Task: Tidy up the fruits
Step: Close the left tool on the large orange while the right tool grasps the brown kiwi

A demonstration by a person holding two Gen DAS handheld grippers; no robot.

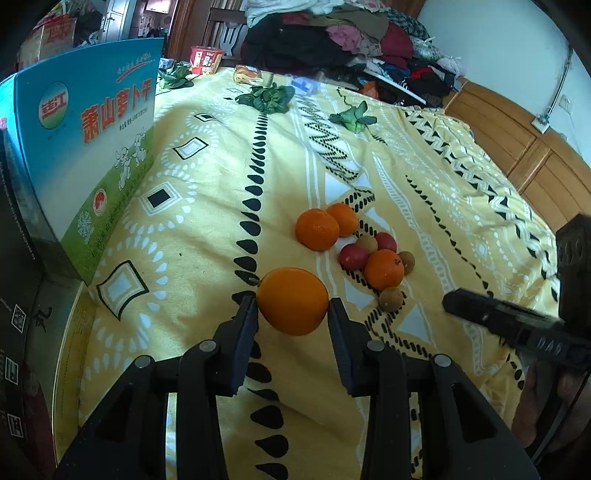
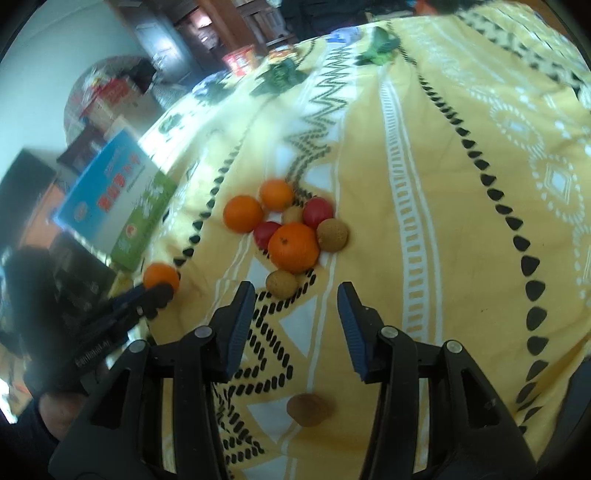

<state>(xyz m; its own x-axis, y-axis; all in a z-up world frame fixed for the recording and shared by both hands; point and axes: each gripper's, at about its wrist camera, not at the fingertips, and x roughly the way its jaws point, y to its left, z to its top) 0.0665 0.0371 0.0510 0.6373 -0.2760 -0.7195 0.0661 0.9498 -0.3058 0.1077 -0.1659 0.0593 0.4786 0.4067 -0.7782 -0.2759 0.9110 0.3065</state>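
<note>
**Left tongs grasping orange, right tongs released near fruit pile**

Smooth round orange [image 1: 292, 301] pinched between the flat dark pads of the left tongs [image 1: 292, 308], held low over the bed [image 1: 207, 206], near the bed's left edge. Bed cover is yellow cloth, soft and slightly wrinkled, printed with black teardrops, white bands and zigzags.

Fruit pile [image 2: 286, 227] lies ahead on the cloth: three glossy oranges, two small smooth red fruits [image 1: 352, 255], a few rough tan-brown balls that look like longans [image 1: 391, 299], all touching or just beside each other. One more brown fruit [image 2: 307, 409] sits alone, well apart from the pile, below and between the right fingers in the right wrist view.

Blue-and-green printed cardboard box [image 1: 85, 147] stands upright at the bed's left edge, near the held orange. Leafy greens [image 1: 267, 98], red snack cup [image 1: 205, 60], heap of clothes [image 1: 332, 33] at the far end.

Right tongs [image 2: 296, 295] spread wide, nothing between them, pointing at the pile, nearest longan just ahead of the left finger. Right view slightly blurred.
</note>
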